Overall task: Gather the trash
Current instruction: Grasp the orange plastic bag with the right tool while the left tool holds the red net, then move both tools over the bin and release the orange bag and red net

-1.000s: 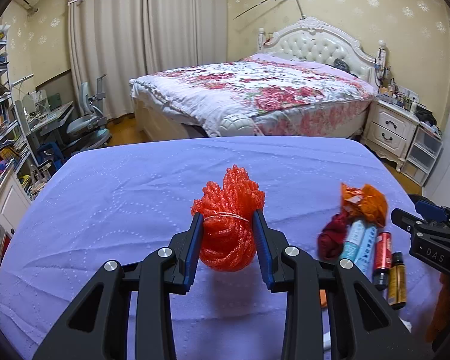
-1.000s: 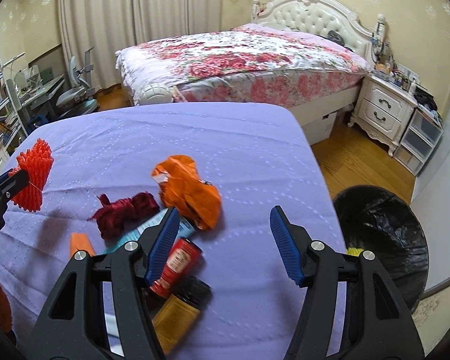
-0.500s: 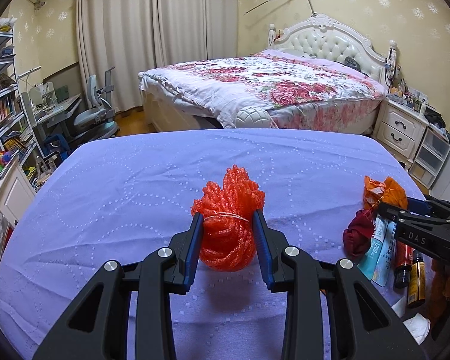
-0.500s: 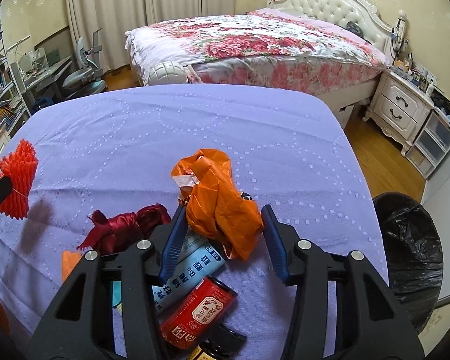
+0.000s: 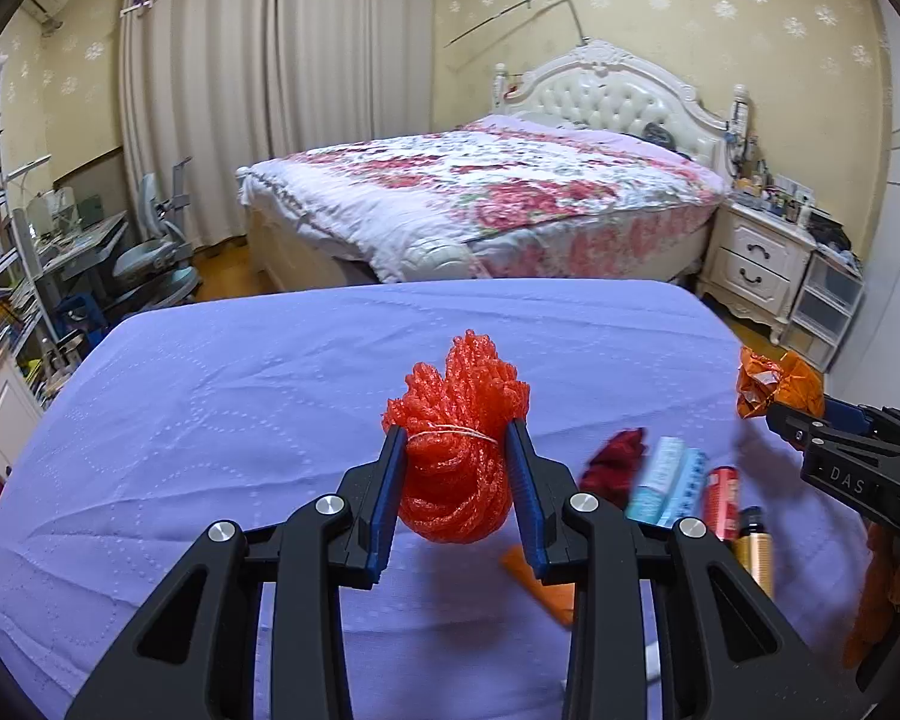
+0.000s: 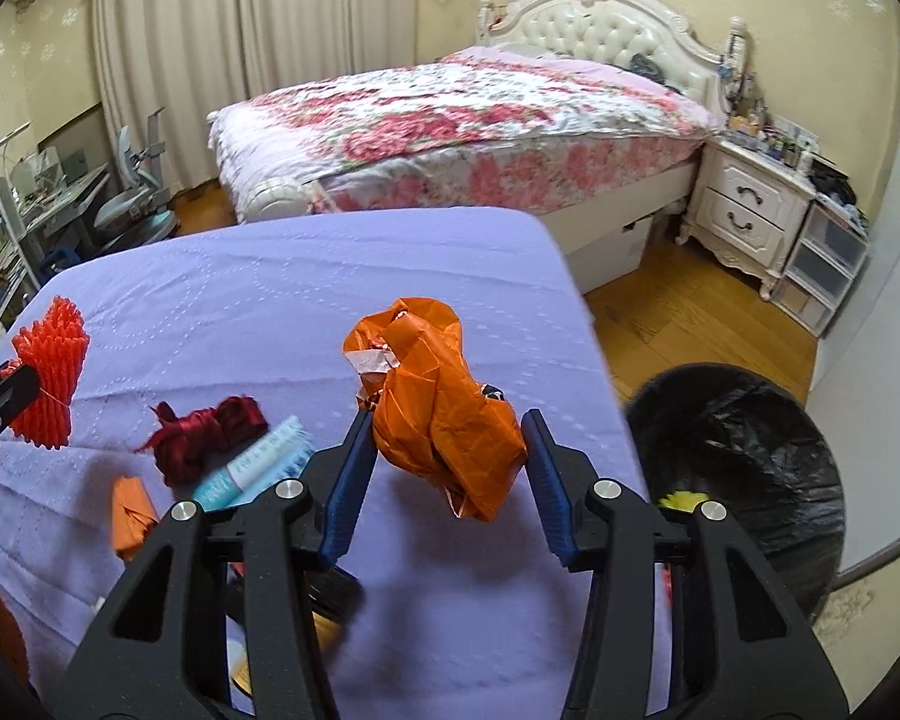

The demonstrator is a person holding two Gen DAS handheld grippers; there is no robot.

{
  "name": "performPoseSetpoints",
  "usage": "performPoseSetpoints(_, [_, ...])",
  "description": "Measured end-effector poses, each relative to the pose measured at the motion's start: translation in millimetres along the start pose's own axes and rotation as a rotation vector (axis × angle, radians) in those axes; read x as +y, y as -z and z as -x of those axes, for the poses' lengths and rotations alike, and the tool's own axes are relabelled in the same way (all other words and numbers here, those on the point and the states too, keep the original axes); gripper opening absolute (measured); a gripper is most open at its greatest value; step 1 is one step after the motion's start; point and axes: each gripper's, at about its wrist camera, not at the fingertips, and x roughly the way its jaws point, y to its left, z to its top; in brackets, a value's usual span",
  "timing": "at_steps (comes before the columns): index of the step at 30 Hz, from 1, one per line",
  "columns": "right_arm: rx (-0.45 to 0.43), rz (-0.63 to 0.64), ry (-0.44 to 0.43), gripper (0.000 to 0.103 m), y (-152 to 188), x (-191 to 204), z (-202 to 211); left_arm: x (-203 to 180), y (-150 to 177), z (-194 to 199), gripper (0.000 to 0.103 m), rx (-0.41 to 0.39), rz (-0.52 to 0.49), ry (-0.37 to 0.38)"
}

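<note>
My left gripper point(image 5: 455, 438) is shut on a bundled red foam net point(image 5: 456, 444), held above the lilac tablecloth point(image 5: 240, 420); the net point(image 6: 51, 384) also shows at the left of the right wrist view. My right gripper point(image 6: 447, 420) is shut on a crumpled orange wrapper point(image 6: 444, 414), lifted off the cloth; the wrapper point(image 5: 777, 381) shows at the right edge of the left wrist view. A black-lined trash bin point(image 6: 744, 468) stands on the floor to the right of the table.
On the cloth lie a dark red ribbon wad point(image 6: 207, 435), a light blue tube point(image 6: 255, 462), a small orange scrap point(image 6: 129, 507), a red can point(image 5: 723, 501) and a brown bottle point(image 5: 753, 549). A floral bed point(image 6: 462, 132) and white nightstand point(image 6: 750, 216) stand beyond.
My right gripper closed on the orange wrapper and raised it off the cloth. The left gripper keeps its hold on the red net; its view drifted slightly.
</note>
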Motion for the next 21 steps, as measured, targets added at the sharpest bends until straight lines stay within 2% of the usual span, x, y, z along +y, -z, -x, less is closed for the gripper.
performPoseSetpoints(12, [-0.063,-0.114,0.194,0.048,30,-94,52,-98,-10,16,0.034,-0.03,-0.098,0.187])
performPoseSetpoints(21, [-0.07,-0.203,0.246,0.048,48,-147,61,-183,-8,8,0.034,-0.047,-0.211,0.278])
